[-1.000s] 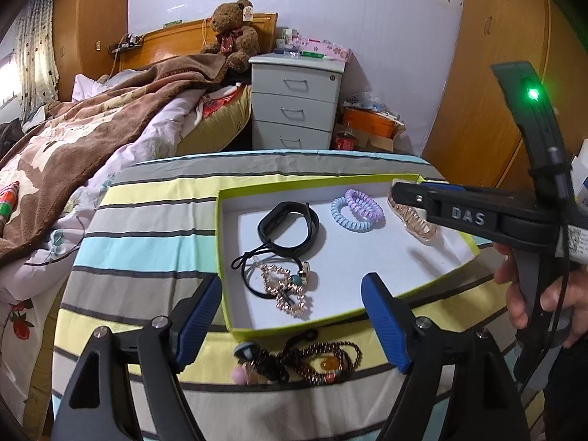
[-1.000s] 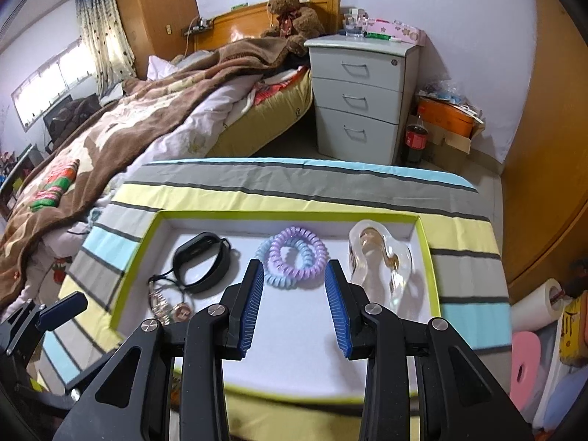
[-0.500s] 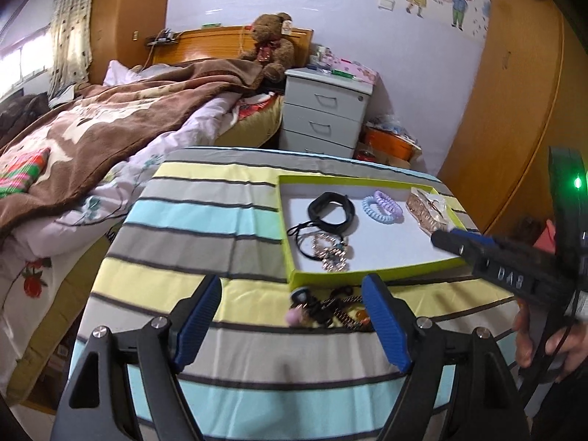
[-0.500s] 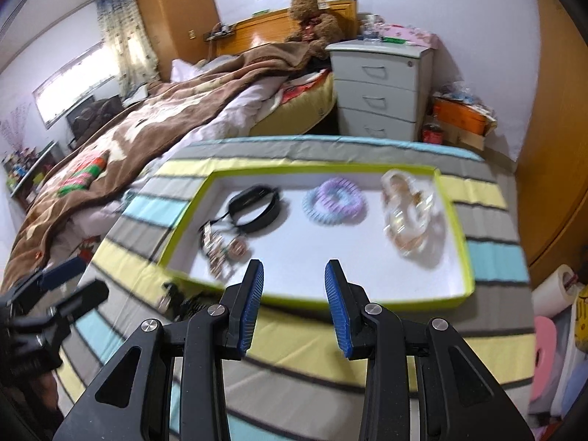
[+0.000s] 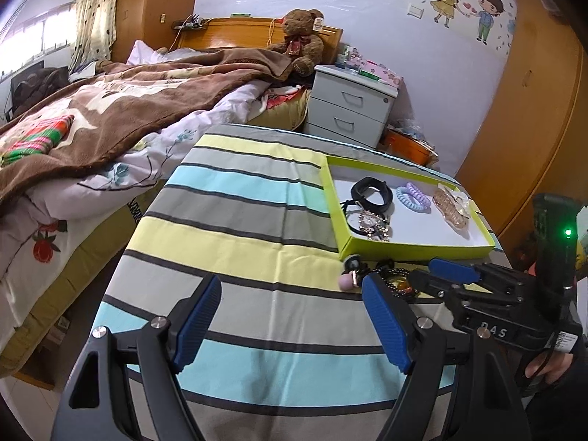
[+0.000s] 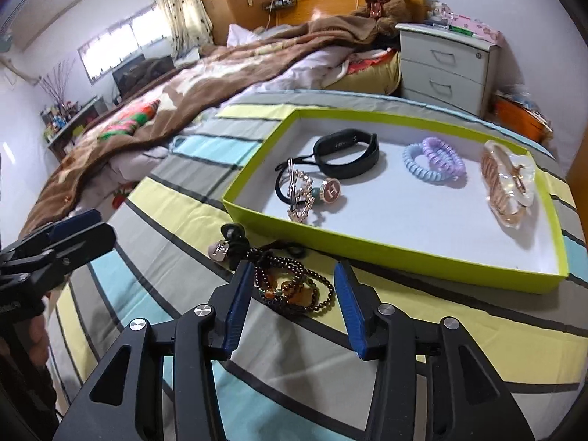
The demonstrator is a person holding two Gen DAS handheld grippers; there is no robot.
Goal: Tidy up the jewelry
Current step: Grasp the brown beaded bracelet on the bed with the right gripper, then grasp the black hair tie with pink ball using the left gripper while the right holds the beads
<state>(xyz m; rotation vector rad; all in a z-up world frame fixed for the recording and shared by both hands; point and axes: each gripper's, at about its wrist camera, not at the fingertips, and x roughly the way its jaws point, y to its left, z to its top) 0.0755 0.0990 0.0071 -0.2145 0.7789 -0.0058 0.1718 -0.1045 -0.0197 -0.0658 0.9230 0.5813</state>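
One green tray (image 6: 386,248) holds one black band (image 6: 347,152), two coil hair ties (image 6: 433,165) and two hair claws (image 6: 509,189). Its tangle of black hair ties with charms (image 6: 305,191) looks like two or three pieces. One heap of beaded bracelets (image 6: 294,283) lies outside, perhaps three strands.

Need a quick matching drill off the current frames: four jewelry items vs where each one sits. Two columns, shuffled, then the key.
Items:
1. black wristband
2. beaded bracelets
3. clear hair claw
4. coil hair ties

Places:
A. on the striped cloth outside the tray, between the open right gripper's fingers
B. at the tray's right end in the right wrist view
C. in the tray, between the wristband and the hair claw
D. in the tray, just behind the round H charm

Pairs: 1-D, 2-A, 3-B, 4-C
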